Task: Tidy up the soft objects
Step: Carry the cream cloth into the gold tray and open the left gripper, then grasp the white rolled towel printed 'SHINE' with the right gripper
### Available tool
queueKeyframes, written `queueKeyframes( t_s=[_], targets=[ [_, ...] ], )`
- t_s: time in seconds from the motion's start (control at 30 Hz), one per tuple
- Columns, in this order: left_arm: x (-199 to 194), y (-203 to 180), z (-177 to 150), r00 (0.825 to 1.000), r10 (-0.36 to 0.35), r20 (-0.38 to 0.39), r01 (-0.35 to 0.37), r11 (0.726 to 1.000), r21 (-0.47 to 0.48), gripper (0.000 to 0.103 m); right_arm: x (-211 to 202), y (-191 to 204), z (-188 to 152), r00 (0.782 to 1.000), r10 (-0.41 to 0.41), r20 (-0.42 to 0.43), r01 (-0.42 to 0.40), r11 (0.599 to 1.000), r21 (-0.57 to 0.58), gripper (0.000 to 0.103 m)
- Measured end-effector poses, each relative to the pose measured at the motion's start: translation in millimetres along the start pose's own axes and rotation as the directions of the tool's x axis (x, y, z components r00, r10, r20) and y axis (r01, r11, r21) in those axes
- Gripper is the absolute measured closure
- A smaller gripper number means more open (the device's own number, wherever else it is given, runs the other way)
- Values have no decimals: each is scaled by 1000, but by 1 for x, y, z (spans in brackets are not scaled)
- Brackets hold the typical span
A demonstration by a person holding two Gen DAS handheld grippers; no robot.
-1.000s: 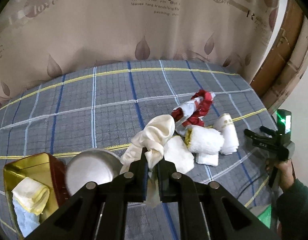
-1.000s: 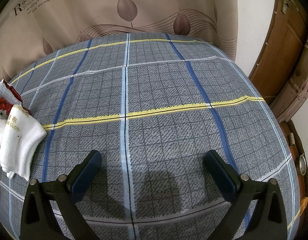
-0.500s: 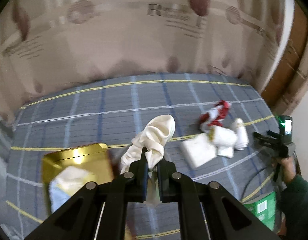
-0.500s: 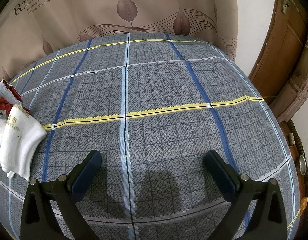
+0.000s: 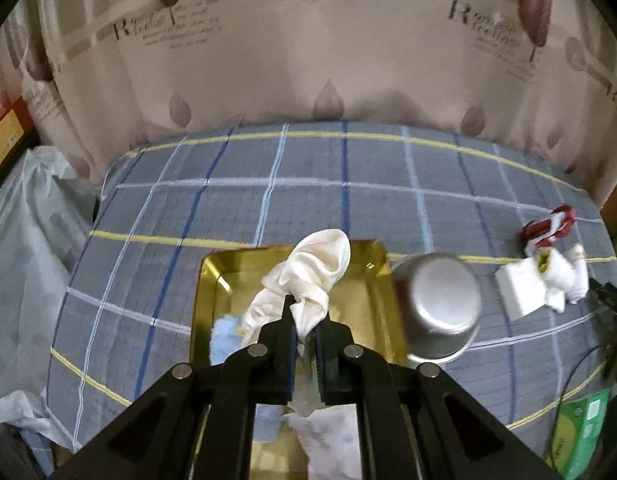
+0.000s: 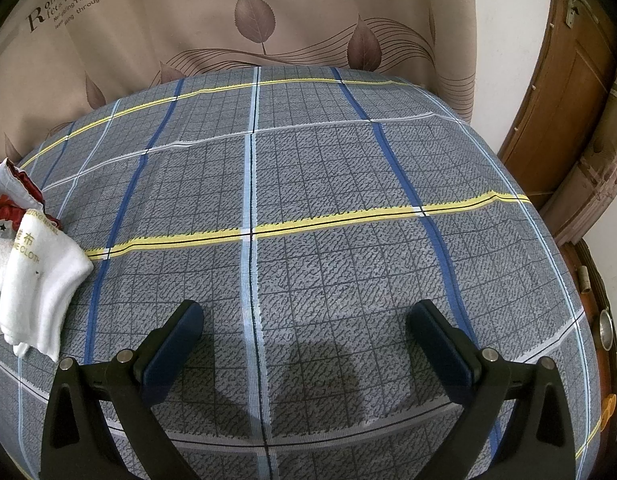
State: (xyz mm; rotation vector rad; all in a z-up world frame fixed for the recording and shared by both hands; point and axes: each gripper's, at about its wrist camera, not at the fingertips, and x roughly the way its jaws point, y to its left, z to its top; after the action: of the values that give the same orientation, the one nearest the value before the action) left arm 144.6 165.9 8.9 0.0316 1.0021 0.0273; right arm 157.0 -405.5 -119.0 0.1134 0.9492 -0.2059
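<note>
My left gripper (image 5: 306, 312) is shut on a cream cloth (image 5: 308, 276) and holds it above a gold tray (image 5: 212, 280). A light blue cloth (image 5: 224, 336) lies in the tray. White rolled towels (image 5: 556, 280) and a red and white cloth (image 5: 548, 228) lie on the plaid bed at the right. My right gripper (image 6: 304, 320) is open and empty, low over the bare plaid cover. A white towel (image 6: 40, 284) and the red and white cloth (image 6: 8, 192) show at its left edge.
A metal bowl (image 5: 440, 308) lies upside down beside the tray's right side. A leaf-print curtain (image 5: 308, 60) hangs behind the bed. A wooden door (image 6: 564, 92) stands at the right. Plastic bags (image 5: 24, 240) are left of the bed. A green box (image 5: 580, 432) is at the lower right.
My left gripper has swung left with the cream cloth, from beside the pile of towels to above the gold tray. The right gripper has not moved.
</note>
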Motion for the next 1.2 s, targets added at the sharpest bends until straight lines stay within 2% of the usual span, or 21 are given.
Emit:
queueKeyframes(
  t_s=[0.37,0.5,0.6,0.7,0.8,0.87,0.9,1.07,1.2],
  targets=[
    [27,15,-22,999,2,-48,-4,999,-46,96,0,0,0,1000,0,1,0,1000,-1,0],
    [34,12,-33,998,15,-62,-17,999,-32,96,0,0,-1,1000,0,2,0,1000,-1,0],
    [38,12,-39,998,-3,-69,0,999,-38,93,1,0,-1,1000,-7,4,7,1000,-6,0],
    [37,9,-43,998,20,-58,-21,1000,-13,92,0,1,1,1000,-12,5,12,1000,-6,0],
    [34,8,-45,998,20,-52,-20,1000,-4,85,-4,5,1,1000,-23,6,23,1000,-9,1],
    [30,9,-47,999,15,-36,-16,1000,-8,73,-8,10,3,1000,-21,11,21,1000,-11,1],
    [28,9,-47,999,17,-27,-17,1000,-8,71,-10,12,4,1000,-17,14,17,1000,-8,1],
    [9,11,-50,999,21,45,-21,1000,-4,58,-31,28,12,997,65,27,-66,998,25,1],
    [-3,17,-52,997,28,78,-27,1000,-16,57,-44,52,20,992,127,14,-127,992,7,2]
  ],
)
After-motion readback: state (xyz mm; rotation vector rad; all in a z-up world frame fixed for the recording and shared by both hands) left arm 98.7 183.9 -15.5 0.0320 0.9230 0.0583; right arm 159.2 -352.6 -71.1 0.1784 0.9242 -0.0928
